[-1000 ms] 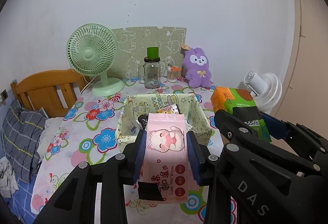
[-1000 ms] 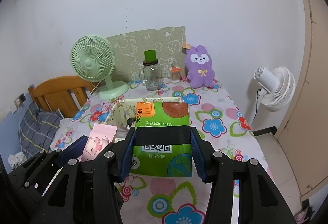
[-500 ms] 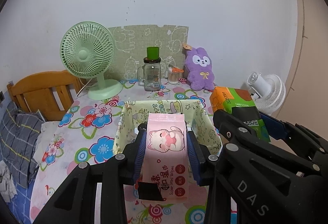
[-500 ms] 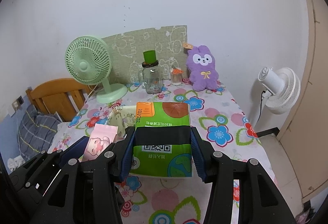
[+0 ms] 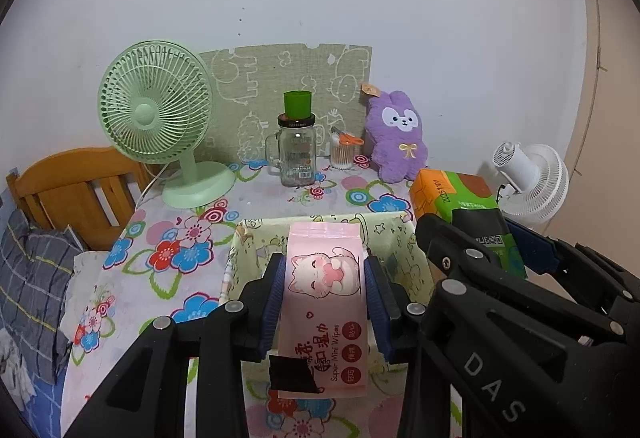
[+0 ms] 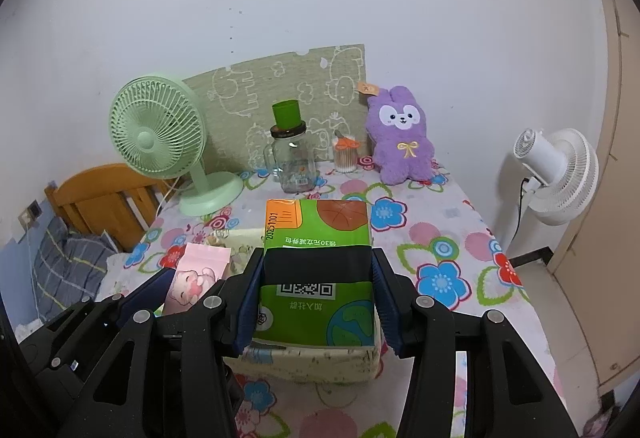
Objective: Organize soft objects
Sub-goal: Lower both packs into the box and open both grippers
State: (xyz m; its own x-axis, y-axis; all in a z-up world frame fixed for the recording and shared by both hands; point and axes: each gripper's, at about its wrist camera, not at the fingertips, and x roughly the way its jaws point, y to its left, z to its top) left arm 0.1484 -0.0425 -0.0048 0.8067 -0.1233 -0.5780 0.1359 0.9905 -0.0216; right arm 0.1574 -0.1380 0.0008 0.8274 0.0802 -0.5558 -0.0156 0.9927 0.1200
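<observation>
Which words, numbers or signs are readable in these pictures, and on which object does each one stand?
"Super Mini Wipes": on the pink wipes pack, held by the left gripper; its Chinese characters are too unclear to read.
"2025 1101": on the green tissue pack, held by the right gripper; it also has a QR code.
"DAS": on the right gripper's body.
Glass jar label: too small.

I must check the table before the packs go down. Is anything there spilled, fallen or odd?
Nothing looks spilled or fallen. One oddity: a green cup stands on the jar lid. The fan and the plush stand upright. Both packs, pink and green, are held over the basket.
</observation>
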